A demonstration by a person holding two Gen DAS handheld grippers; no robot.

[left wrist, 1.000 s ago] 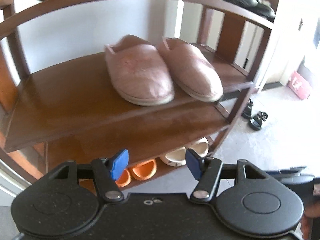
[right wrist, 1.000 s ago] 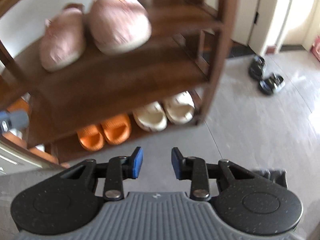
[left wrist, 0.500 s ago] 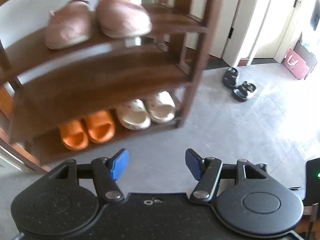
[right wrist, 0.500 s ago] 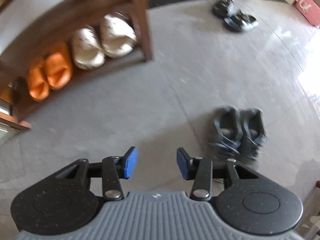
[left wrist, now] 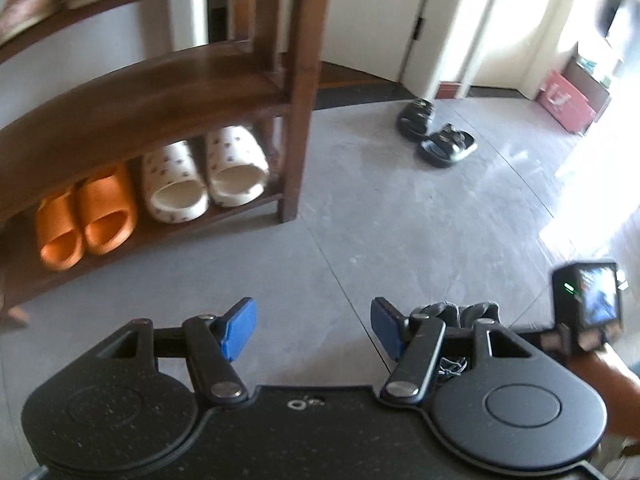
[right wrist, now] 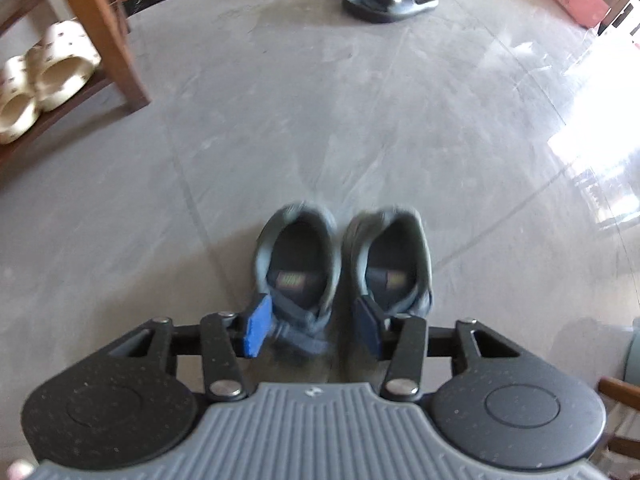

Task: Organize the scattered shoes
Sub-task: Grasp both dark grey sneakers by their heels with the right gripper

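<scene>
Right gripper (right wrist: 310,330) over the near pair of grey lace-up sneakers (right wrist: 342,264).
Its jaws, just widening, straddle the left sneaker ungripped; closing on loose laces risks a slip.

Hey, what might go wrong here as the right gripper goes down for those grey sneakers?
The right gripper, whose jaws have just been opening, lines up over only one of the grey sneakers; since the two stand side by side, closing could nudge the other one aside. The pads look set to meet soft tongue and laces, so the grip may slip. The frame is blurred, so alignment is uncertain.
</scene>
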